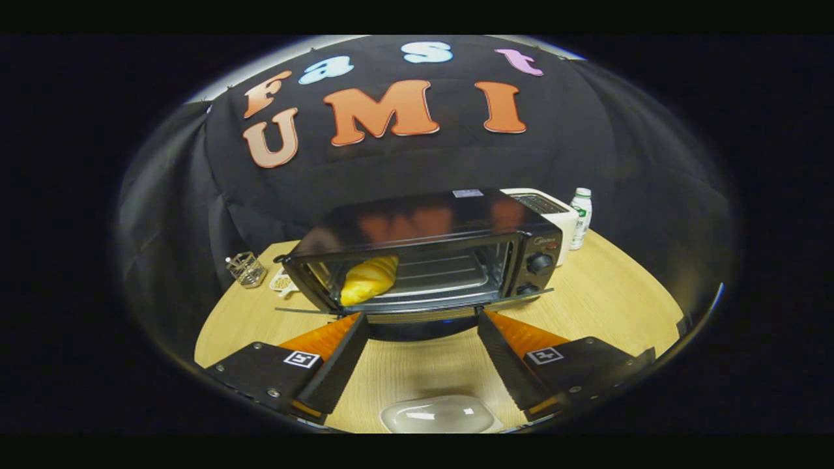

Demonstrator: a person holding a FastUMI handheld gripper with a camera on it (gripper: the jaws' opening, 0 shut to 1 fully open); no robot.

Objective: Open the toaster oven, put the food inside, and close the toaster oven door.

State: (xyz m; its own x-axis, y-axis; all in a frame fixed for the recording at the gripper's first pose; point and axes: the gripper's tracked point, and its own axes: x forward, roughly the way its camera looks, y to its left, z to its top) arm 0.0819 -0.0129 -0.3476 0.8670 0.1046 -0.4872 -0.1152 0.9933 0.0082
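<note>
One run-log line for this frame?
door: open, flat | bread: inside oven, left | tongs: open, empty, at door edge | close pending

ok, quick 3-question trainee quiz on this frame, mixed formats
1. True or false: the bread is already inside the oven.
2. What stands beyond the oven's knob end? A) toaster and bottle B) kettle C) pan
3. Fill in: the tool's fingers are ____, with the lowered door's edge just ahead of them.

Key: 1 true; 2 A; 3 open
</note>
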